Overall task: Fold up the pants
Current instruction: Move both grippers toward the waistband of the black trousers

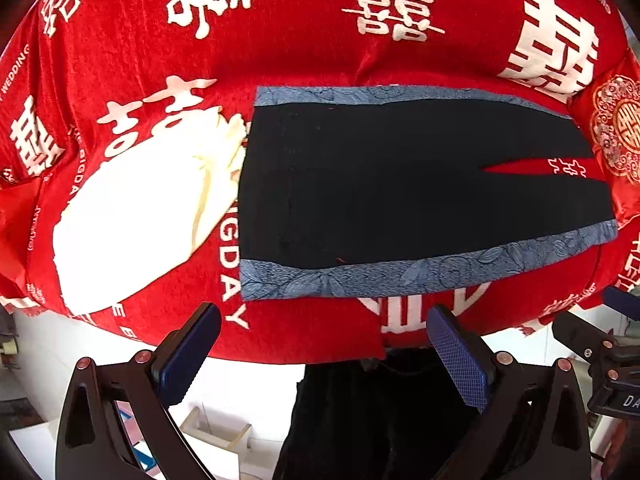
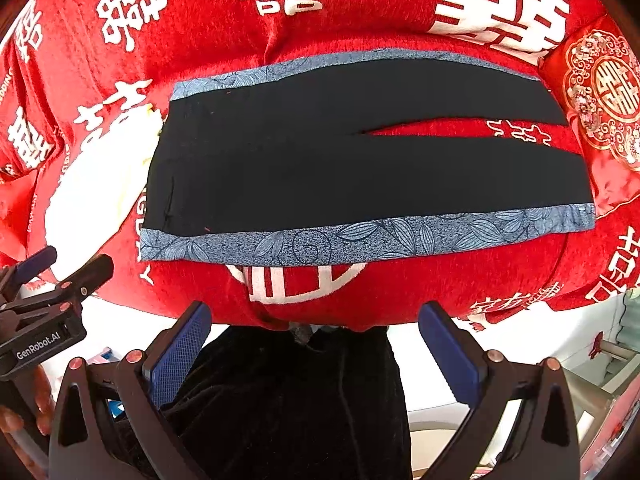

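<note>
pants (image 1: 400,184): matt black cloth, smooth; blue leaf-print side bands, fine-grained
red cover (image 1: 312,48): plush napped cloth, white printed characters
cushion (image 2: 600,92), 3 o'clock: glossy satin, gold embroidery
white cloth (image 1: 136,216): smooth, overexposed
left gripper (image 1: 324,356): matt black plastic, blue cross-hatched pads, coppery rivets

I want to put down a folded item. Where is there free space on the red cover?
Free: the red cover beyond the pants, and the strip between their near blue border and the cover's edge. Crowded: left of the waistband, where the white cloth lies; right, the embroidered cushion.
</note>
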Demonstrator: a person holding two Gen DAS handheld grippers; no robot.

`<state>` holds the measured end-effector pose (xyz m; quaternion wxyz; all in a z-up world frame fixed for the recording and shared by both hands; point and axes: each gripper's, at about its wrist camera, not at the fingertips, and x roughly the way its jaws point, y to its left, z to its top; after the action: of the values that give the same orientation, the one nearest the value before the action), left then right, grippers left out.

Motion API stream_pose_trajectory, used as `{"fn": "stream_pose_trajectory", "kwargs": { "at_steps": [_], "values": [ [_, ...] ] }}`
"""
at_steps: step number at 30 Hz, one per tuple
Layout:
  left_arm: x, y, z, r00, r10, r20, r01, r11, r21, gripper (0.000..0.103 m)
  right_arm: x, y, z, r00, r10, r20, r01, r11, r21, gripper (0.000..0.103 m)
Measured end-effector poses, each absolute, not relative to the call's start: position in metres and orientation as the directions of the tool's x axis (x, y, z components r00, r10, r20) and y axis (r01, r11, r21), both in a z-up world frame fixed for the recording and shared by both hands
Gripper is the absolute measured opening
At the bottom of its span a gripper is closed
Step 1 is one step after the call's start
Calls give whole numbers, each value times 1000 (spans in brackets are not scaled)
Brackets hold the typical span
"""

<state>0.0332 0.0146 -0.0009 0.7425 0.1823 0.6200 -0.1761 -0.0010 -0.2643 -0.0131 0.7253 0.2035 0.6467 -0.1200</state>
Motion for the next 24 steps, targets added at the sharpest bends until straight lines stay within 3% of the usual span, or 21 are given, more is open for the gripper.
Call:
{"fn": "stream_pose_trajectory", "kwargs": {
  "at_steps": [24],
  "values": [
    [19,9,-16,115,-10,-993,424,905,40,103,-12,-290,-18,134,44,-990,439,893,99,103]
  ]
}}
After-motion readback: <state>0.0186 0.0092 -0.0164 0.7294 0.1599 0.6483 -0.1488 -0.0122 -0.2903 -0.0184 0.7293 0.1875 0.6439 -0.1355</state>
